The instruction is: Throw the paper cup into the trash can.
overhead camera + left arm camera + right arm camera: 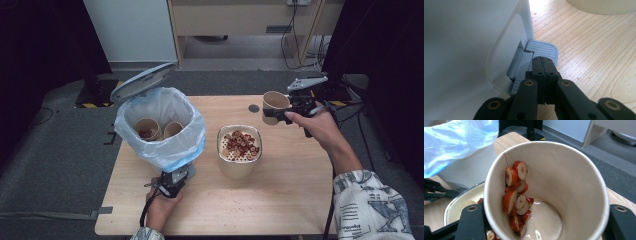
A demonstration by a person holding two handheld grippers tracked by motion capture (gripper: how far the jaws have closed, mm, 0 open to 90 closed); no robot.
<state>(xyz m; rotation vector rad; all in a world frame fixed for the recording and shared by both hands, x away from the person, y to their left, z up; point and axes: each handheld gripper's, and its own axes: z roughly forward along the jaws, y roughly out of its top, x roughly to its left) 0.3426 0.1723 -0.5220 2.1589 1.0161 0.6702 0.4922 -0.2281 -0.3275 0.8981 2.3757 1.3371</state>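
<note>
A white pedal bin (160,125) lined with a blue-white bag stands at the table's left, its lid (142,80) raised. Two paper cups (148,129) lie inside. My left gripper (172,181) is at the bin's foot. In the left gripper view its jaws (541,60) are shut together with nothing between them, tips resting on the grey ribbed pedal (544,50). My right gripper (287,112) is shut on a tan paper cup (274,106), held tilted above the table's far right. Inside that cup (564,182), red date slices (516,192) cling to the wall.
A beige bowl (239,167) with a strainer full of red slices (241,142) stands mid-table, its metal rim (456,205) just under the held cup. A small dark disc (254,108) lies near the far edge. Crumbs dot the wood by the bowl.
</note>
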